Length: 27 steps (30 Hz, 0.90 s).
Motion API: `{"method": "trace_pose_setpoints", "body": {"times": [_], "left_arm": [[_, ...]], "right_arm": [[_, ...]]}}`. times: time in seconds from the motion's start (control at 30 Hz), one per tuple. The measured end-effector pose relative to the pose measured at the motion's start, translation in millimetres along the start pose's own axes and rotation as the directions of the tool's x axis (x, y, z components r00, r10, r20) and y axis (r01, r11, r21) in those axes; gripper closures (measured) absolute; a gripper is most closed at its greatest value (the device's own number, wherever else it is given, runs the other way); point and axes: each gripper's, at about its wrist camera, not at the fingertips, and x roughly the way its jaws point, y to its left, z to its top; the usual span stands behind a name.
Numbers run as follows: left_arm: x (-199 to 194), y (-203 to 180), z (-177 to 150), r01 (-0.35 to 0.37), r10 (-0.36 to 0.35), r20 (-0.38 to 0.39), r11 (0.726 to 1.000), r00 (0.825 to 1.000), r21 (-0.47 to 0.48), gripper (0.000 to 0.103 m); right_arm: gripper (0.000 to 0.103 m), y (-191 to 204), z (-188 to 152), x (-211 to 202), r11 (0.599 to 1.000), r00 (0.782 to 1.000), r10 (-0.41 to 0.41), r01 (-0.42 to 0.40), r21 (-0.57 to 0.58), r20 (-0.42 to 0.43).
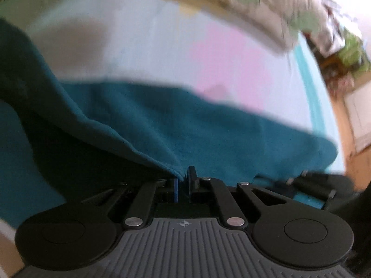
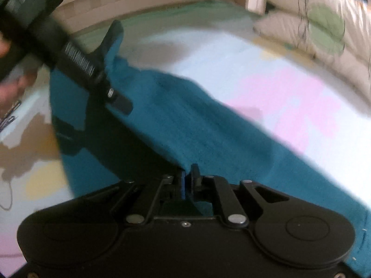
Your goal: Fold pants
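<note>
Fingers of both grippers, left (image 1: 183,180) and right (image 2: 189,178), pinch teal pants (image 1: 185,125) edge narrowly; thin bite, fabric may slip mid-carry.

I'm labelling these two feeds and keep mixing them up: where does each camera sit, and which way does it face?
Left wrist view: mounted on the left gripper, looking forward and down along its shut fingers, which pinch an edge of the teal pants on the bed sheet; the right gripper shows at lower right.
Right wrist view: mounted on the right gripper, angled down at the same pants; the left gripper and a hand show at upper left.
Shared: pants, pastel sheet, quilted blanket.
</note>
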Motion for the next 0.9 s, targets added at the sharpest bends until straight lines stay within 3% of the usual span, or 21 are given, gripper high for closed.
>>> {"method": "trace_pose_setpoints", "body": {"times": [0.13, 0.17, 0.23, 0.3, 0.37, 0.43, 0.5, 0.57, 0.63, 0.73, 0.9], "left_arm": [[23, 7, -25, -0.001, 0.003, -0.073, 1.000, 0.997, 0.022, 0.096], [24, 6, -27, -0.008, 0.011, -0.067, 0.999, 0.998, 0.038, 0.096], [22, 4, -27, -0.026, 0.029, -0.037, 0.997, 0.999, 0.078, 0.096], [20, 4, -23, -0.023, 0.025, -0.020, 0.995, 0.999, 0.095, 0.096], [19, 7, -20, -0.015, 0.017, -0.020, 0.996, 1.000, 0.084, 0.096], [18, 11, -19, -0.006, 0.007, -0.021, 0.997, 1.000, 0.075, 0.096], [17, 13, -27, 0.001, 0.001, -0.023, 0.997, 1.000, 0.079, 0.096], [18, 14, -29, 0.004, -0.001, -0.029, 0.997, 1.000, 0.080, 0.096], [17, 16, -34, 0.005, -0.002, -0.032, 0.997, 0.999, 0.082, 0.096], [19, 17, -36, 0.002, 0.001, -0.037, 0.997, 0.999, 0.082, 0.096], [32, 17, -34, -0.007, 0.011, -0.062, 0.998, 0.998, 0.068, 0.096]], "right_arm": [[0.080, -1, -19, -12, 0.993, 1.000, 0.015, -0.015, 0.120, 0.008], [0.071, -5, -21, -19, 0.987, 1.000, 0.004, -0.008, 0.160, 0.024], [0.067, -20, -29, -37, 0.967, 0.994, -0.083, 0.063, 0.245, 0.072], [0.065, -42, -42, -57, 0.922, 0.973, -0.216, 0.173, 0.346, 0.088], [0.064, -70, -59, -72, 0.843, 0.938, -0.343, 0.281, 0.458, 0.057], [0.064, -104, -81, -87, 0.744, 0.888, -0.459, 0.381, 0.549, 0.006], [0.060, -134, -101, -98, 0.648, 0.823, -0.565, 0.488, 0.585, -0.060], [0.056, -161, -123, -109, 0.577, 0.770, -0.629, 0.556, 0.599, -0.109], [0.050, -181, -138, -118, 0.527, 0.747, -0.653, 0.567, 0.633, -0.126], [0.041, -200, -155, -127, 0.494, 0.749, -0.656, 0.521, 0.696, -0.095], [0.037, -213, -158, -110, 0.526, 0.804, -0.591, 0.446, 0.724, -0.066]]}}
